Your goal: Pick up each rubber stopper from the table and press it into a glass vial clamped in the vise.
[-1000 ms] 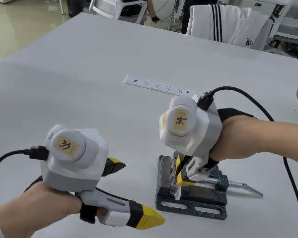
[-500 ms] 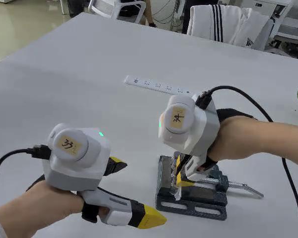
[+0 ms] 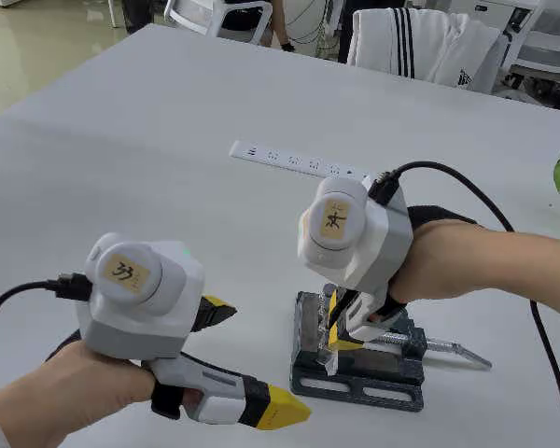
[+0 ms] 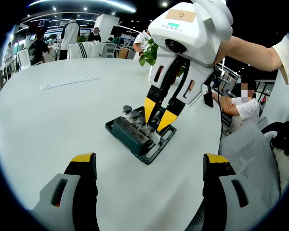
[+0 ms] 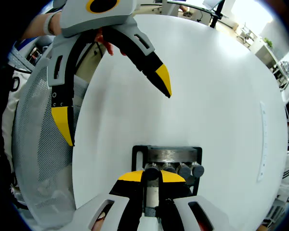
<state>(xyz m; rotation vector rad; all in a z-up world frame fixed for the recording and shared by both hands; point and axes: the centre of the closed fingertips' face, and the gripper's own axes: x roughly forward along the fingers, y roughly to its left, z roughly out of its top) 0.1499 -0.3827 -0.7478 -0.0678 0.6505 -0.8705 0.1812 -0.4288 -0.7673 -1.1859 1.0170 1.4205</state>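
A black vise (image 3: 355, 385) stands on the white table and clamps a row of glass vials (image 5: 183, 169) with dark rubber stoppers. My right gripper (image 3: 331, 334) points down into the vise, its yellow tips closed on the stopper (image 5: 151, 170) of the end vial. The left gripper view has that gripper (image 4: 158, 115) reaching down over the vise (image 4: 130, 137). My left gripper (image 3: 250, 359) hovers to the left of the vise near the table's front edge, jaws wide open and empty. The right gripper view has the left gripper (image 5: 113, 105) beyond the vise (image 5: 166, 154).
A white power strip (image 3: 299, 161) lies further back on the table. The vise handle (image 3: 453, 350) sticks out to the right. Chairs, one with a striped white garment (image 3: 420, 42), stand behind the table. A mesh chair (image 5: 38, 144) sits at the near edge.
The right gripper has shifted slightly up and left over the vise. The left gripper has stayed open in about the same place.
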